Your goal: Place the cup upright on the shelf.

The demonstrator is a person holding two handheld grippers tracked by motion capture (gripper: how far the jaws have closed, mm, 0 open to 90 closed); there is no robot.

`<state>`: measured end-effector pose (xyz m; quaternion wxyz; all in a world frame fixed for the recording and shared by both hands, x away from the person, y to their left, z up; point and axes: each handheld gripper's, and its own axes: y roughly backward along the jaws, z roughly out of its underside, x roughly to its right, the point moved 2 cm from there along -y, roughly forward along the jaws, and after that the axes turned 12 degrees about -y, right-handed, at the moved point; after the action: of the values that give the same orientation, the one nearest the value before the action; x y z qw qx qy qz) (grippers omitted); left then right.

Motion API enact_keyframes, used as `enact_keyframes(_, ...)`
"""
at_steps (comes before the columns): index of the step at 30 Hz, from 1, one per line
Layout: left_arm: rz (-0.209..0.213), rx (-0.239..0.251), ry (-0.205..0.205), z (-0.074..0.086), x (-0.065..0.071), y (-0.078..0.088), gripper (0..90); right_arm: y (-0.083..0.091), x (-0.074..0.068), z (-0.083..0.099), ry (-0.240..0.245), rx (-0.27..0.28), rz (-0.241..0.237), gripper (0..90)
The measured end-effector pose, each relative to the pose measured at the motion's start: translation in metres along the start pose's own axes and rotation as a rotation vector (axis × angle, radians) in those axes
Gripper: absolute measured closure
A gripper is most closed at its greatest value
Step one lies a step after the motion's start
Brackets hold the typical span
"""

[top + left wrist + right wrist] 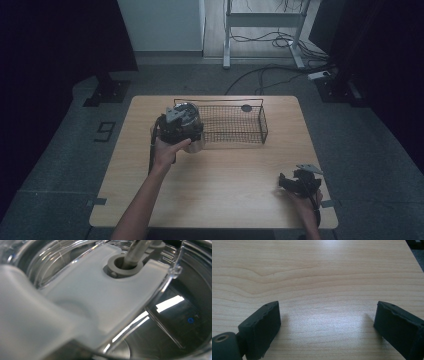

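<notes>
A clear container with a translucent white lid is held at the left end of a black wire basket. My left gripper is shut on it, and the lid hides the jaws in the left gripper view. That view looks down past a grey hinge into the clear bowl. My right gripper rests low near the table's front right corner. It is open, with only bare wood between its fingers.
A small dark round thing lies in the basket's far right part. The wooden table is bare in front of the basket. Beyond the table are a frame's legs and cables on the floor.
</notes>
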<state>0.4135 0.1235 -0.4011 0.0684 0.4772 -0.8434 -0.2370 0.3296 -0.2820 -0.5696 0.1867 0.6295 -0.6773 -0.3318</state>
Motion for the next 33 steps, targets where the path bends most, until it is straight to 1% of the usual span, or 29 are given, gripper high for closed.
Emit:
enact_keyframes(3, -0.002, 0.002, 0.005, -0.002, -0.001, -0.002, 4.1, 0.0, 0.0, 0.0, 0.001, 0.0, 0.0, 6.7)
enact_keyframes(8, -0.002, 0.006, -0.005, -0.004, -0.001, -0.004, 4.1, 0.0, 0.0, 0.0, 0.001, 0.003, -0.002, 6.7)
enact_keyframes(15, 0.0, 0.001, 0.009, -0.005, -0.005, -0.008, 4.1, 0.0, 0.0, 0.0, 0.001, 0.003, -0.002, 6.7)
enact_keyframes(23, -0.011, -0.001, 0.019, -0.013, -0.012, -0.011, 4.1, 0.0, 0.001, 0.0, 0.001, 0.002, -0.003, 7.3)
enact_keyframes(29, -0.014, -0.007, 0.012, -0.017, -0.013, -0.017, 4.1, 0.0, 0.002, -0.001, 0.0, 0.002, -0.002, 7.4)
enact_keyframes(33, -0.009, -0.009, 0.017, -0.019, -0.014, -0.019, 4.1, 0.0, 0.002, -0.001, 0.001, 0.001, -0.003, 7.5)
